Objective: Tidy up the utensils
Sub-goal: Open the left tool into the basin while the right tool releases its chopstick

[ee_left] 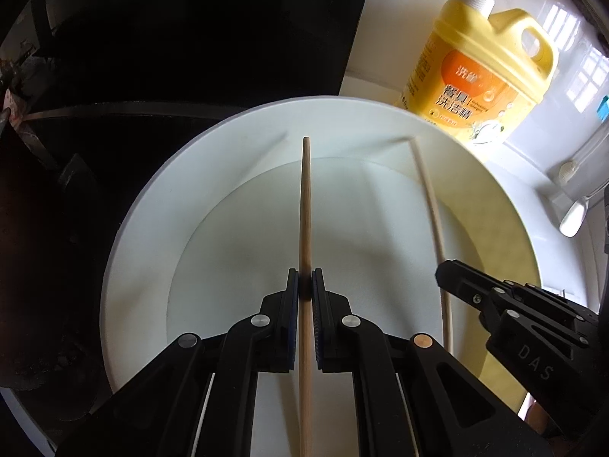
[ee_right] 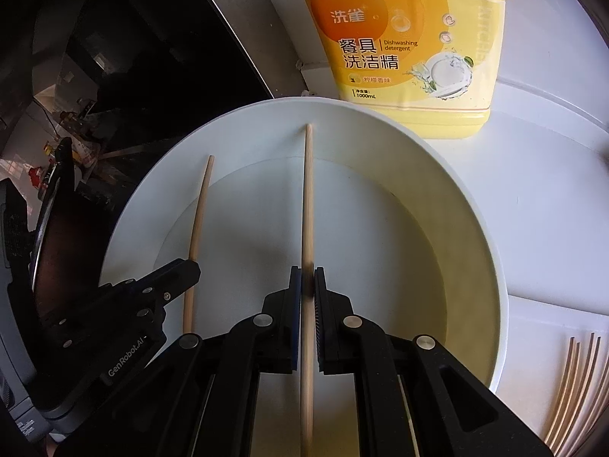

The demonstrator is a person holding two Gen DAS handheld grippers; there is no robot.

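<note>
A white round plate lies on the white counter, also seen in the right wrist view. My left gripper is shut on a wooden chopstick that points forward over the plate. My right gripper is shut on a second wooden chopstick, held parallel over the plate. The right gripper and its chopstick show at the right of the left wrist view. The left gripper and its chopstick show at the left of the right wrist view.
A yellow dishwashing detergent bottle stands just behind the plate, also in the left wrist view. A dark stovetop and pan lie left. Several more chopsticks lie on the counter at right. A white spoon lies far right.
</note>
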